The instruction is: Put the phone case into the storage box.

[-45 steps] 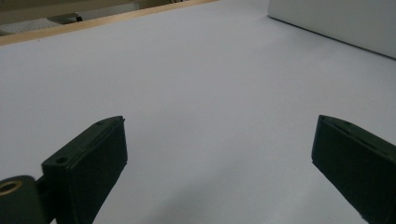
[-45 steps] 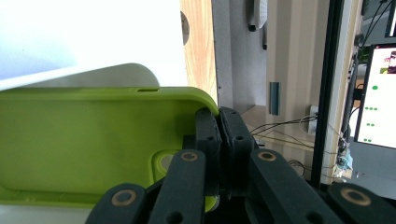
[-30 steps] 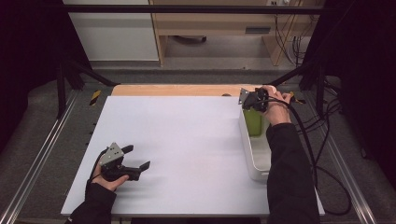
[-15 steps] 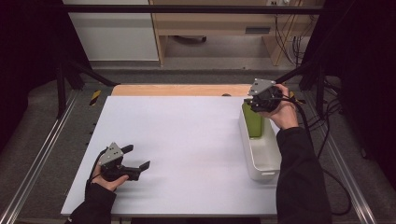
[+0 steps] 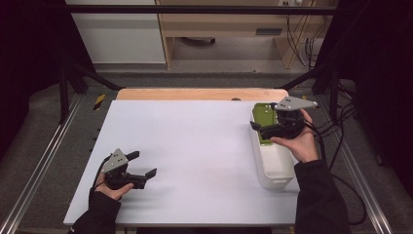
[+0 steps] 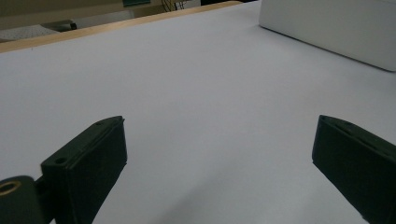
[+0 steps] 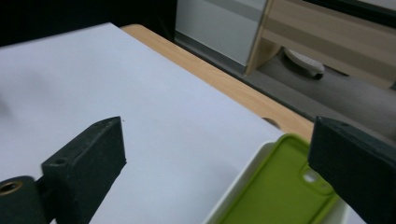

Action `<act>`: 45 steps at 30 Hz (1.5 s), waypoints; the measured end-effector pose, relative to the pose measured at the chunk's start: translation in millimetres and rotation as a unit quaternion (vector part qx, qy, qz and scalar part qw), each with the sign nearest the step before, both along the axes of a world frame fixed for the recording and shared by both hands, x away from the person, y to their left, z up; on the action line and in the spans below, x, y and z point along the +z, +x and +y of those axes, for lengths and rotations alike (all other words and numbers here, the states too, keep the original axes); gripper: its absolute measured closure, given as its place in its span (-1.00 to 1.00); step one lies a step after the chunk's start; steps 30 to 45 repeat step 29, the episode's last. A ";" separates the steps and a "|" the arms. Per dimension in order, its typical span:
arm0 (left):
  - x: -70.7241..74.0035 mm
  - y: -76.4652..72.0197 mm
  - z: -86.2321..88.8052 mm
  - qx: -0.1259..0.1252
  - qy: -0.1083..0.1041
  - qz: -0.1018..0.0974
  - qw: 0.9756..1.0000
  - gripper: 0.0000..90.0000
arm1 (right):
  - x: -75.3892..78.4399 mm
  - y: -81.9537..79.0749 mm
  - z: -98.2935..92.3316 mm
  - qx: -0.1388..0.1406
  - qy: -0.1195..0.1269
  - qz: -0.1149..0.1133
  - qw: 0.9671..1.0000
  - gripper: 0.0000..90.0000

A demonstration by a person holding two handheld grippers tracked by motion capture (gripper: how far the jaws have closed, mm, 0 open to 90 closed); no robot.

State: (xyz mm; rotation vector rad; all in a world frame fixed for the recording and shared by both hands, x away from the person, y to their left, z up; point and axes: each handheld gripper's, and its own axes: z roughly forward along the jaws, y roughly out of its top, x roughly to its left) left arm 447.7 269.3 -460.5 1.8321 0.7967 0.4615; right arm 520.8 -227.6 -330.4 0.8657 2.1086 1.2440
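Your right gripper (image 5: pixel 258 127) has just been opening, nothing between its jaws; the green phone case (image 5: pixel 265 119) leans in the white bin (image 5: pixel 272 168). Pull clear without clipping the rim. Left gripper (image 5: pixel 141 165) waits open.

item: lime-green rubbery phone case (image 5: pixel 263 118), camera cut-out visible (image 7: pixel 280 191)
pose: tilted, leaning on the wall
place: far end of long white plastic bin (image 5: pixel 272 170)

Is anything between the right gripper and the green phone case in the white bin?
Nothing visible. The right gripper, jaws just opened and empty, hangs over the white bin, and the green phone case lies uncovered right below it.
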 end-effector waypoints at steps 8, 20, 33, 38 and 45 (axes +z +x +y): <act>1.5 -1.1 -0.5 -0.006 -0.007 -0.002 1.000 -0.95 | -27.8 -37.1 -16.3 0.001 0.080 0.023 0.997 -0.98; 3.5 -2.8 -2.2 -0.014 -0.013 -0.008 1.000 -0.96 | -61.4 -72.3 -38.6 0.011 0.104 0.012 0.994 -0.99; 4.9 -3.5 -2.2 -0.015 -0.018 -0.011 1.000 -0.96 | -70.7 -81.9 -49.3 0.004 0.114 0.011 0.993 -0.99; 4.9 -3.5 -2.2 -0.015 -0.018 -0.011 1.000 -0.96 | -70.7 -81.9 -49.3 0.004 0.114 0.011 0.993 -0.99; 4.9 -3.5 -2.2 -0.015 -0.018 -0.011 1.000 -0.96 | -70.7 -81.9 -49.3 0.004 0.114 0.011 0.993 -0.99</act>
